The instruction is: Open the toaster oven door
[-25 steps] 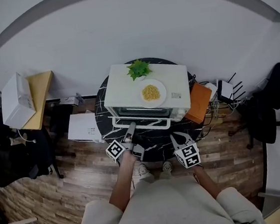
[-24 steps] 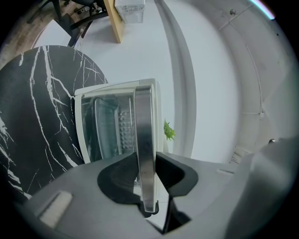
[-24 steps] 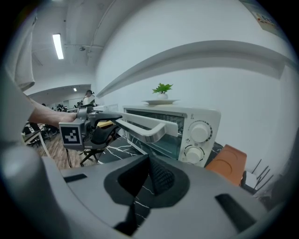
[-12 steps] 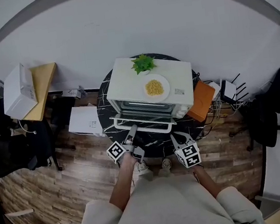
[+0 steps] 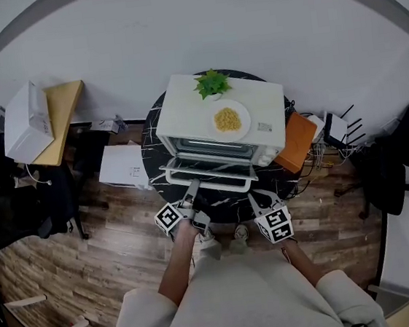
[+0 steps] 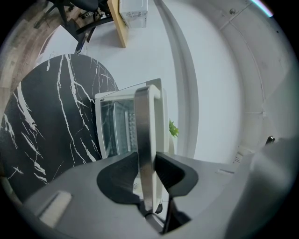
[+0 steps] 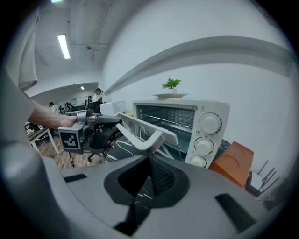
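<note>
An open-plan office is indicated. In the right gripper view, a long white ceiling strip light [image 7: 64, 45] and people at desks [image 7: 60, 108] are seen far to the left. In the head view, a black wheeled office chair [image 5: 398, 174] is seen at the right on the brown wood-plank floor [image 5: 121, 271], with a white router with black antennas [image 5: 336, 128] and tangled cables [image 5: 313, 163] near it.

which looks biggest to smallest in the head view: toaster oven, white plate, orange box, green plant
1. toaster oven
2. white plate and orange box look about alike; the plate sits higher, nearer the camera, so I won't rank them
3. green plant
</note>
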Available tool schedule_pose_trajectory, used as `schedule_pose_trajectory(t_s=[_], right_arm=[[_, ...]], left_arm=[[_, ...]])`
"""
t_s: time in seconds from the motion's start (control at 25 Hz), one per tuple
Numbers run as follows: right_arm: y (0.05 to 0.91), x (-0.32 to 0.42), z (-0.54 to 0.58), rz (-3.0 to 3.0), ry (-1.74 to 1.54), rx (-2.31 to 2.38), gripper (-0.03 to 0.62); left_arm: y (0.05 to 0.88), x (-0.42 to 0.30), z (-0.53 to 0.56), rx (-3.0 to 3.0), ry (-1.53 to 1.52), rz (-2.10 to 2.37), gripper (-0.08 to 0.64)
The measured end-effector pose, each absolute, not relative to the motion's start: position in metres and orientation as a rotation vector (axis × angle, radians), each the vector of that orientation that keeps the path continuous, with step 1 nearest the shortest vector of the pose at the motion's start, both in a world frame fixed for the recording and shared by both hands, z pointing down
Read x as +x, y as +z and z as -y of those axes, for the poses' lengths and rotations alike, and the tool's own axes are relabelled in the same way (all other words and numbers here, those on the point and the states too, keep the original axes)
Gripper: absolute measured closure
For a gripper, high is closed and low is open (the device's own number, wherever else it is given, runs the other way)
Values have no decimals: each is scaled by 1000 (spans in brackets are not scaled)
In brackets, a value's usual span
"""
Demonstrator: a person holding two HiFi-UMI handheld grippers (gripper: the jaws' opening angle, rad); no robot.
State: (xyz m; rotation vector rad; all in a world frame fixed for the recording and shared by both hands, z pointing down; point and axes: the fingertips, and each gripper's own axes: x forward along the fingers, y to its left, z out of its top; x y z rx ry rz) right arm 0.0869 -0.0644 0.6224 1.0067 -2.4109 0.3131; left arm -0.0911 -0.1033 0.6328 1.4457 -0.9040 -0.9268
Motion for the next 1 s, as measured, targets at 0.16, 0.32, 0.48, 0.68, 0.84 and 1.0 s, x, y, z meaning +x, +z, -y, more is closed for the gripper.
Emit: schedule_pose_trajectory(t_s=[0.16, 0.32, 0.48, 0.68, 0.84, 1.0], right_arm=[[623, 86, 59, 2412, 317, 992, 578], [626, 86, 54, 2414, 320, 972, 578], [630, 87, 44, 2412, 325, 950, 578], [638, 88, 35, 2405, 351, 933, 578], [640, 87, 31, 2412, 356, 919, 578], [641, 87, 27, 2417, 359, 911, 578]], left_arm=[[637, -92, 97, 1438, -919, 913, 443], [647, -93, 88, 1418, -904, 929, 443], [665, -96, 72, 1377, -875, 959, 451], [676, -97, 65, 1355, -875, 975, 456], [674, -96, 65, 1372, -882, 975, 456], [675, -95, 63, 1372, -877, 974, 456]])
